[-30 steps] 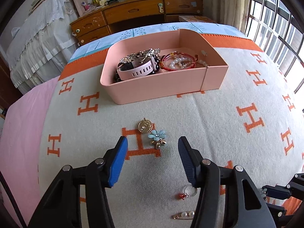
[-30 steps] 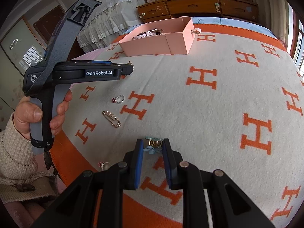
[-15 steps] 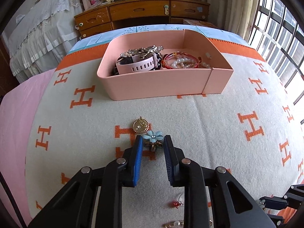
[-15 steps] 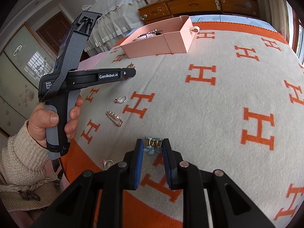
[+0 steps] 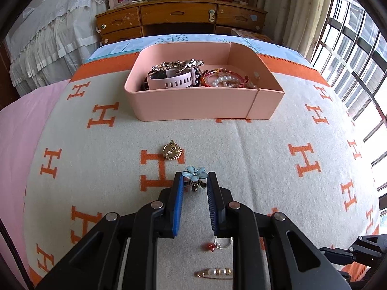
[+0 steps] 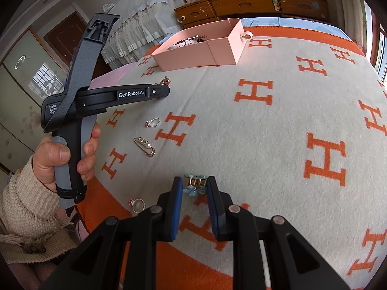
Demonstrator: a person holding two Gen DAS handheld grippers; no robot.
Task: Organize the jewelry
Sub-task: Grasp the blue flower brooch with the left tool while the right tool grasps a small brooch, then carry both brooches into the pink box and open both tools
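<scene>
Partly done: some jewelry is boxed, several small pieces are still out on the blanket.

Already inside the pink box lie a pink watch, a silvery chain piece and pearl and red bead bracelets, all crowded toward its near wall; its far part looks bare. Left on the blanket are a gold pendant, a red-stone ring, a pearl pin and a second ring. The left gripper has its jaws narrowed onto a blue flower clip, well short of the box. The right gripper pinches a second blue flower clip low over the blanket. I judge both clips go into the box next, then the loose pieces.
</scene>
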